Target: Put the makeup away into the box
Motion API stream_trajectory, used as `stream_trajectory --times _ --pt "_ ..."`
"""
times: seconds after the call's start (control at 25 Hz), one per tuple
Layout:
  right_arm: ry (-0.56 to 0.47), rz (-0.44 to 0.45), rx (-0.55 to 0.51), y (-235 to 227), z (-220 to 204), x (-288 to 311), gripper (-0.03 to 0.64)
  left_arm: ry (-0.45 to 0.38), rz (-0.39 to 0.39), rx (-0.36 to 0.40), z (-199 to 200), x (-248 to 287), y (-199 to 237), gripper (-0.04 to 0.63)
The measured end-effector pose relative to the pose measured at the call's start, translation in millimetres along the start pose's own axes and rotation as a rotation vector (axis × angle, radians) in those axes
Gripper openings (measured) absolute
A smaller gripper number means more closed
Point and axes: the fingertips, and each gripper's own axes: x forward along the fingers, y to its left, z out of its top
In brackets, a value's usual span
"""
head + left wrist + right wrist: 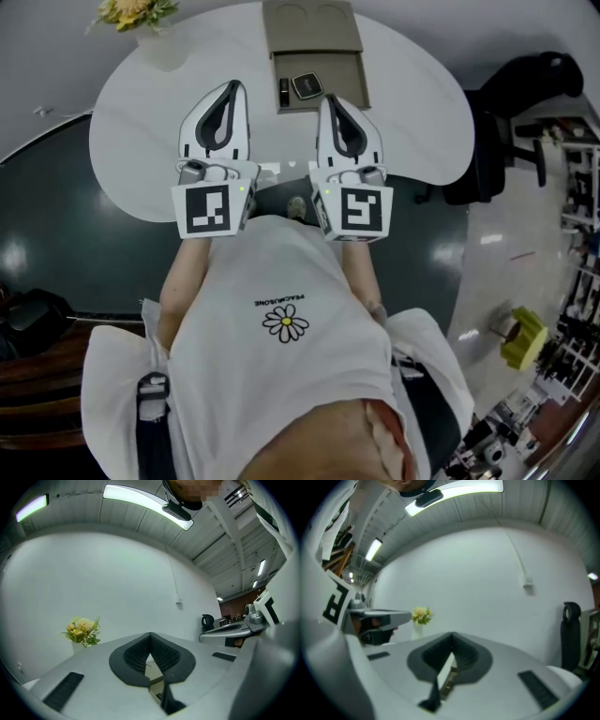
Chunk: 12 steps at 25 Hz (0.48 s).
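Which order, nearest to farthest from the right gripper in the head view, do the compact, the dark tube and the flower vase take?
1. The compact: in the box, just left of the right gripper.
2. The dark tube: also in the box, left of the compact.
3. The flower vase: far off, upper left of the table.

Read as a lab or workshop bay with an office corner. White round table point(122, 131) stood on a dark glossy floor point(37, 216). Black office chair point(511, 112) was right of the table, with cluttered equipment racks point(577, 281) further right. Flower vase point(141, 19) sat on the table's far-left edge. Strip light point(140, 501) hung on a ribbed ceiling point(117, 520) above the table.
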Motion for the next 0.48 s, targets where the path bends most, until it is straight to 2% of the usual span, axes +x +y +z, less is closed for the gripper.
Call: stream_trajectory --times 0.48 --pt "0.004 0.000 0.011 -9 -10 -4 0.029 0.054 -0.056 -0.010 -15 12 -15 0.018"
